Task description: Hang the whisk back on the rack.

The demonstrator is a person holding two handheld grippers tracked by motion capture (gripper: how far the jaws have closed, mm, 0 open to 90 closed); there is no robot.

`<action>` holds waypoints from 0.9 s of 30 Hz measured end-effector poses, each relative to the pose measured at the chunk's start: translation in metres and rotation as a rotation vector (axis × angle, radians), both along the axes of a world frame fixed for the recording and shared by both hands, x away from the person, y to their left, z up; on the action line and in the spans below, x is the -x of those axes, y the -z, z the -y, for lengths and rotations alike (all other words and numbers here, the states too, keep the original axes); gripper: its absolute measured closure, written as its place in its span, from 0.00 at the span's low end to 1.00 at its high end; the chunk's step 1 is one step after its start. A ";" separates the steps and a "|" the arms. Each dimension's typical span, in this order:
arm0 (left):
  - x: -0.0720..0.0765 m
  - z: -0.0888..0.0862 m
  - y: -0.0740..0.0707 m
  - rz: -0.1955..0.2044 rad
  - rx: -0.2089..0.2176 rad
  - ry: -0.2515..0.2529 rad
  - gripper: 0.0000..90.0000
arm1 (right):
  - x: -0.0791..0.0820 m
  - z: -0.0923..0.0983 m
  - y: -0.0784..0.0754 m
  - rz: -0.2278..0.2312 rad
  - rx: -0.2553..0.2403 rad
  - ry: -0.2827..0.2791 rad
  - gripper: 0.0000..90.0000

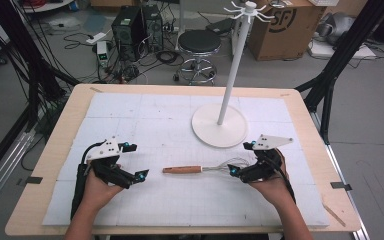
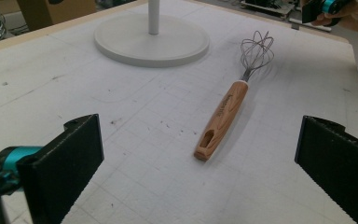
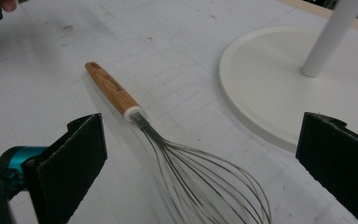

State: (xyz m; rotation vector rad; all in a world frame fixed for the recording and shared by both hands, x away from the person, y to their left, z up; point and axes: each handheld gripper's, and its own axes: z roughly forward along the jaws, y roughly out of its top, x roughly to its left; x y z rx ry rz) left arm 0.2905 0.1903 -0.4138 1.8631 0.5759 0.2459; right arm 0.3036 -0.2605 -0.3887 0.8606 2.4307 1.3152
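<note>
Whisk lay mid-counter, long axis running side to side, wires touching the right claw, handle toward the left claw. Both claws gaped wide, empty. Right was nearer.

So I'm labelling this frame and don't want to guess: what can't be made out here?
- Whisk handle lettering: blurred, left gripper view.
- Whisk wire tip: cut off by the bottom edge, right gripper view; behind the right gripper, high view.
- Hook stand top: cropped, both gripper views.

Black two-jaw left gripper and right gripper, teal accents, grey three-cornered top plates, black trailing cables, bare forearms
</note>
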 end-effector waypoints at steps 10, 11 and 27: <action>0.000 -0.003 -0.001 0.004 0.008 -0.003 0.02 | -0.022 -0.041 -0.010 -0.036 0.087 -0.117 0.01; 0.000 -0.004 -0.001 0.005 0.006 -0.003 0.02 | -0.024 -0.045 -0.011 -0.050 0.097 -0.127 0.01; -0.001 -0.009 0.000 0.003 0.006 -0.021 0.02 | -0.047 -0.096 0.001 -0.150 0.242 -0.247 0.04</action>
